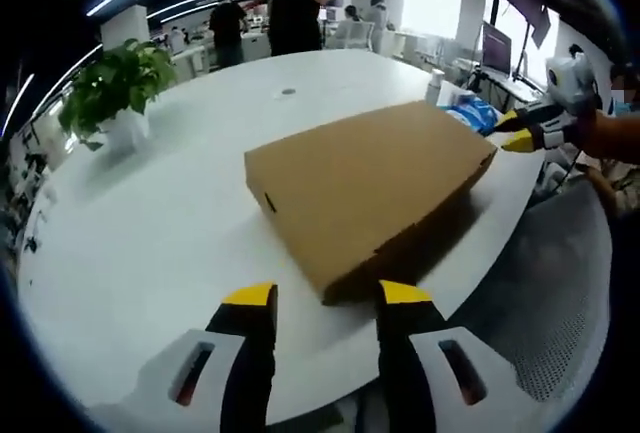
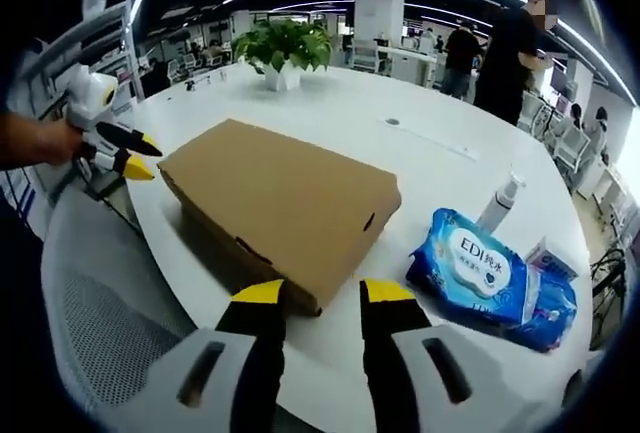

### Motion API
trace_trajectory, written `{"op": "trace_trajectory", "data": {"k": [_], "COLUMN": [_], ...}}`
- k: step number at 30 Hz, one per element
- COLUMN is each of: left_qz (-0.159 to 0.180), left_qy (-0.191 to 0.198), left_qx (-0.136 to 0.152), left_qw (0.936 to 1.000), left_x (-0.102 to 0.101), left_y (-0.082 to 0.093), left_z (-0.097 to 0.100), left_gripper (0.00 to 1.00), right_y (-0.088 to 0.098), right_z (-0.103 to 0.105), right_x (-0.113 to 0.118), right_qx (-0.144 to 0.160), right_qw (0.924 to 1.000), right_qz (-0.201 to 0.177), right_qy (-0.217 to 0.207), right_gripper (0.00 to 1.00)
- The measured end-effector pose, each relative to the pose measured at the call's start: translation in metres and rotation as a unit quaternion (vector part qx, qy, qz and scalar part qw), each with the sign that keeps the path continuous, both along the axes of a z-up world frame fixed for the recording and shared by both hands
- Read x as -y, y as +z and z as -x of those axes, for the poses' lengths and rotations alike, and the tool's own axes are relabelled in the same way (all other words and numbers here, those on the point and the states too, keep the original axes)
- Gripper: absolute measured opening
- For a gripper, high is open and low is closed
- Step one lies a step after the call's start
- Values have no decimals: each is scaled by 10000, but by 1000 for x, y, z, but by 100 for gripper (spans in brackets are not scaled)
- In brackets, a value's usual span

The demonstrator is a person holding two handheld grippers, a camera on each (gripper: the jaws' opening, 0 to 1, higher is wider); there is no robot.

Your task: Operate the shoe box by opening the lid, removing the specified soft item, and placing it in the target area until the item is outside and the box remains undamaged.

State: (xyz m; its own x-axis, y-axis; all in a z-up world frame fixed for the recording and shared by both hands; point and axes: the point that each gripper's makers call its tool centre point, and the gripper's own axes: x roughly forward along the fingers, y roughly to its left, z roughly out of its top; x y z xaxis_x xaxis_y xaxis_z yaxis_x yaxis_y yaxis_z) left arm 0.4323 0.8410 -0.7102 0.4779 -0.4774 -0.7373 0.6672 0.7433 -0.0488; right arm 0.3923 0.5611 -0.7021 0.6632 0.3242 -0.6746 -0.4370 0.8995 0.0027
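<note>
Cardboard shoe box [image 1: 365, 188] at 12 o'clock on the table [image 1: 150, 243], lid shut. My left gripper [image 1: 325, 298] and right gripper [image 2: 312, 295] gape, empty. Looks light, crushable; I'd lift the lid edge.

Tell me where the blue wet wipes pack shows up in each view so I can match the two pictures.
Left gripper view: the blue wet wipes pack peeks out behind the box's far right corner, upper right.
Right gripper view: the same pack lies in plain sight at lower right, right of the box.
Shared landmark: the brown cardboard shoe box on the white table.
</note>
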Motion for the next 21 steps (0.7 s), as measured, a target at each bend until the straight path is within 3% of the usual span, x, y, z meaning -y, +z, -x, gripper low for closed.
{"op": "trace_trajectory", "data": {"k": [21], "left_qz": [-66], "left_qy": [-227], "left_qx": [-85], "left_qw": [9997], "left_x": [16], "left_y": [-9], "left_z": [-3], "left_gripper": [34], "right_y": [-18], "right_z": [1], "right_x": [-14], "right_qx": [-182], "right_qw": [9996], "right_qz": [6], "right_qy": [210], "right_gripper": [24]}}
